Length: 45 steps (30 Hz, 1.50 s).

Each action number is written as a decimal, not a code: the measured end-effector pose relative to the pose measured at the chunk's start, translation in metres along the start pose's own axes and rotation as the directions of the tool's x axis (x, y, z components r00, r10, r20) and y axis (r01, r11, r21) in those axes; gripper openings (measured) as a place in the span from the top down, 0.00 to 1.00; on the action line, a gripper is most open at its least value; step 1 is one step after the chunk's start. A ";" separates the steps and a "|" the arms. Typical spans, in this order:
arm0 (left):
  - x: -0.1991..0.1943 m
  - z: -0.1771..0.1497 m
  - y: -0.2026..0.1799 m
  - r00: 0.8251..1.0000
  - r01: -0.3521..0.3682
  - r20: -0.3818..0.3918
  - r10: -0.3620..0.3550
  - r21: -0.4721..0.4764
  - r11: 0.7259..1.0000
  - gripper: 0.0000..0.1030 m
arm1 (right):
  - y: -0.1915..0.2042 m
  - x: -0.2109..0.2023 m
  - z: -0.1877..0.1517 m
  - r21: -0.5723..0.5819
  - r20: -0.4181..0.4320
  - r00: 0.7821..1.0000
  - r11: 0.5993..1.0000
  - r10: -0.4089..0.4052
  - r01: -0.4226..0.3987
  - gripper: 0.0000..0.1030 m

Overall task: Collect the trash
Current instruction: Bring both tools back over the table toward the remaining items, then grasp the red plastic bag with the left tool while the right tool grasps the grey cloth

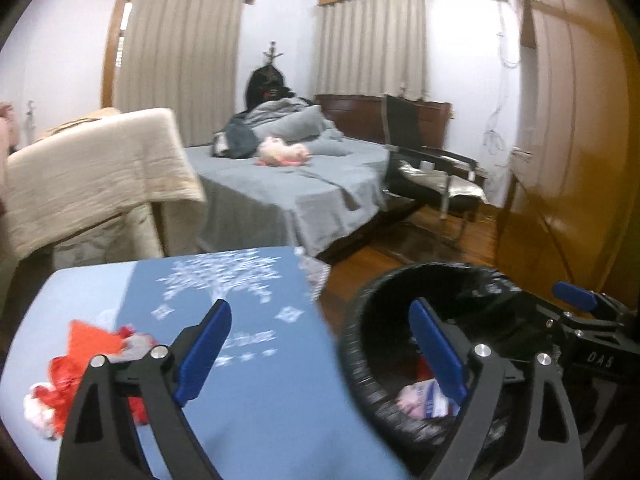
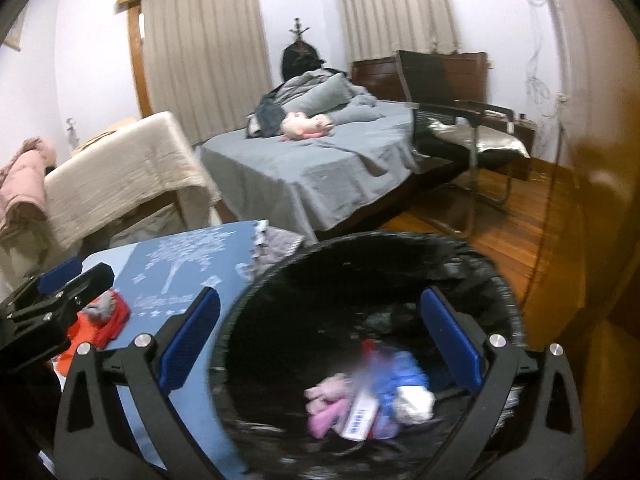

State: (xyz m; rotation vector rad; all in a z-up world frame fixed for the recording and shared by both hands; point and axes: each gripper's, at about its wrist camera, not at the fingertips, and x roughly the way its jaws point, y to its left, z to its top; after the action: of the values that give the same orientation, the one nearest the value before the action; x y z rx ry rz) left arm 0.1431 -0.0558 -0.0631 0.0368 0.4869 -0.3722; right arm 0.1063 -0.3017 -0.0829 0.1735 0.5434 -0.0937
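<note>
Trash is in two places here: a red and white crumpled wrapper (image 1: 86,376) lies on the blue mat (image 1: 256,400), and a small heap of pink, blue and white scraps (image 2: 368,396) sits at the bottom of the black bin (image 2: 280,280), which stands on the wood floor just right of the mat. The left gripper (image 1: 320,352) hovers over the mat's right part with its jaws spread wide and nothing between them; the wrapper lies to its left and a little nearer the camera, outside the left finger, so the coming move looks like a swing leftward and down — not forward. The right gripper (image 2: 320,344) hangs above the bin's mouth, also wide and empty, with the heap below and between its fingers. Of the two, the left is plainly nearer the wrapper; in the right wrist view the left tool's body sits almost over it, while the right gripper is apart from it, past the bin rim. The wrapper is a bunched, irregular thing, but it does stretch somewhat from its pale near-left end up toward a red peak farther away and to the right, so its long axis runs diagonally across the mat. My guess is a grasp across that diagonal, at the red middle, would hold best. Motion blur softens both views, so the finer folds cannot be made out. The bin then lies to the right for the drop.
</note>
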 end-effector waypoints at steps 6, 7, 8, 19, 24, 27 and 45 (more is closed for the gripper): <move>-0.023 -0.012 0.047 0.993 -0.115 0.011 0.116 -0.027 0.993 0.14 | 0.054 0.012 -0.001 -0.054 -0.014 0.997 0.996 0.076 -0.076 0.05; -0.028 -0.014 0.056 0.990 -0.137 0.013 0.137 -0.032 0.990 0.14 | 0.060 0.013 -0.002 -0.059 -0.015 0.996 0.995 0.084 -0.085 0.05; -0.031 -0.015 0.063 0.988 -0.151 0.014 0.152 -0.035 0.988 0.14 | 0.070 0.015 -0.002 -0.066 -0.017 0.995 0.993 0.098 -0.099 0.05; -0.062 -0.041 0.146 0.944 -0.328 -0.007 0.329 -0.094 0.940 0.14 | 0.148 0.040 -0.012 -0.139 -0.071 0.977 0.968 0.201 -0.210 0.05; -0.065 -0.053 0.177 0.923 -0.384 -0.035 0.383 -0.116 0.916 0.14 | 0.178 0.053 -0.019 -0.159 -0.096 0.968 0.956 0.232 -0.245 0.05; -0.060 -0.060 0.188 0.916 -0.401 -0.051 0.397 -0.115 0.909 0.14 | 0.193 0.061 -0.023 -0.173 -0.111 0.963 0.950 0.244 -0.261 0.05; 0.007 -0.086 0.215 0.917 -0.377 -0.189 0.352 -0.120 0.918 0.57 | 0.222 0.101 -0.030 -0.194 -0.167 0.953 0.939 0.253 -0.283 0.05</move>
State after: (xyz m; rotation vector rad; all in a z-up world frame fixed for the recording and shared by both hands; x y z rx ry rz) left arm 0.1867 0.1526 -0.1538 0.0084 0.6576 0.0393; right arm 0.2067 -0.0827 -0.1298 0.0400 0.6605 0.2458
